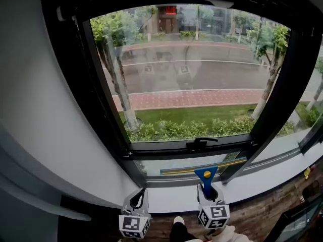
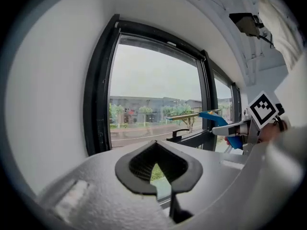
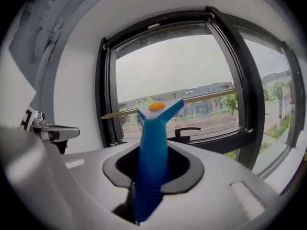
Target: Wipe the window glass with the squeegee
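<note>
Right gripper [image 3: 152, 178]: blue squeegee [image 3: 154, 128] is clamped by its handle between the jaws.
Left gripper [image 2: 160, 176]: jaws are closed together, nothing held.
Window glass [image 1: 192, 69]: ahead of both jaws.

left gripper [image 1: 137, 200]: my grey plastic shell, black rim
right gripper [image 1: 207, 190]: same deal
marker cubes [image 1: 133, 226]: black-white squares
sleeve [image 1: 232, 234]: cream, bottom edge

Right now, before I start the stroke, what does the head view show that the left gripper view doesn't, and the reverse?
Head view only: the brown wooden floor, the white sill, and the left gripper from above.
Left gripper view only: a dark ceiling fixture, and that gripper's jaws, together with nothing between them.
Both: the black-framed window, its black lever handle, and the blue squeegee with a yellow blade edge, its handle clamped in the right gripper.
</note>
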